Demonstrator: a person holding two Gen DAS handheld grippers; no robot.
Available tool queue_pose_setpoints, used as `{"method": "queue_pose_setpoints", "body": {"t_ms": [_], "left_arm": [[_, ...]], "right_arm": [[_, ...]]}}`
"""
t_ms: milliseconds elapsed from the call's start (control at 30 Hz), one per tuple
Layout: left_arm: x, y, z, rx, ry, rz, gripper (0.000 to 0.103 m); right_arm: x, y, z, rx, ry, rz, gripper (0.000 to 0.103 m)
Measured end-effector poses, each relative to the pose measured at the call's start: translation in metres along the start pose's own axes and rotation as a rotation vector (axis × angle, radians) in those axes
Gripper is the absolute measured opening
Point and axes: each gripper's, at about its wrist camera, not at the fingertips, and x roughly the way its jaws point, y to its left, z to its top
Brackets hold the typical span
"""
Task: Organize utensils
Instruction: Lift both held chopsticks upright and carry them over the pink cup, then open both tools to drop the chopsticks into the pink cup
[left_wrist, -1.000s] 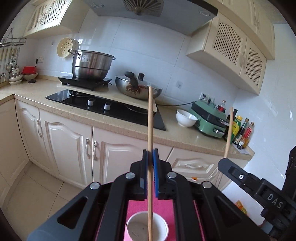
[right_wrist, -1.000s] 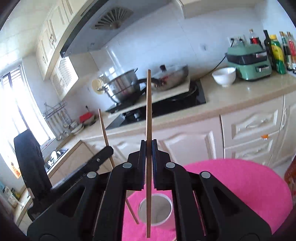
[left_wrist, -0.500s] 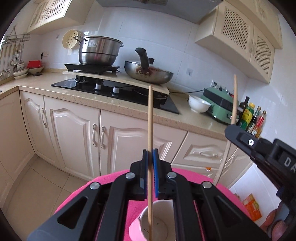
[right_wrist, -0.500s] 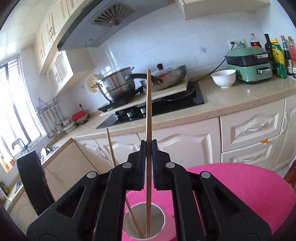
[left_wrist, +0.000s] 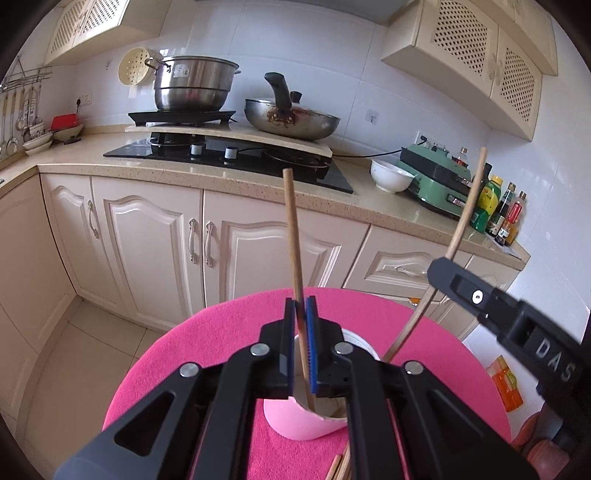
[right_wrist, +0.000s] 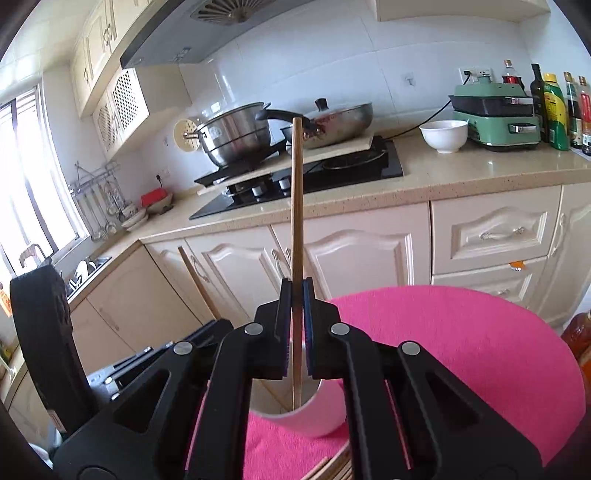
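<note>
My left gripper (left_wrist: 301, 317) is shut on a wooden chopstick (left_wrist: 293, 236) that stands nearly upright, its lower end inside a white cup (left_wrist: 299, 424) on the round pink table (left_wrist: 229, 332). In the right wrist view my right gripper (right_wrist: 296, 295) is shut on a second chopstick (right_wrist: 297, 206), which also reaches down into the cup (right_wrist: 314, 417). In the left wrist view the right gripper (left_wrist: 441, 267) comes in from the right, its chopstick (left_wrist: 465, 206) leaning toward the cup. The left chopstick (right_wrist: 195, 273) shows at the left of the right wrist view.
Several loose chopsticks (left_wrist: 341, 469) lie on the pink table near its front edge. Behind stands a kitchen counter (left_wrist: 258, 177) with a hob, a steel pot (left_wrist: 195, 88), a wok (left_wrist: 291, 118), a white bowl (left_wrist: 391, 175), a green appliance and bottles.
Both grippers have sunk toward the cup with their chopsticks still clamped. The chopsticks' lower ends, above the cup's mouth before, now sit deeper inside it.
</note>
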Motion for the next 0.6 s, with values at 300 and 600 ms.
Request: {"method": "queue_pose_setpoints", "body": {"t_ms": [300,600], "left_arm": [[-0.023,0.008,-0.004,-0.025,0.026,0.033,0.028],[-0.046,0.02,-0.014,0.016,0.102,0.061,0.033]], "right_arm": [[-0.004,0.007,-0.015,-0.006,0.051,-0.02,0.007],[-0.012,0.01,-0.018,0.012,0.074,-0.052,0.009]]}}
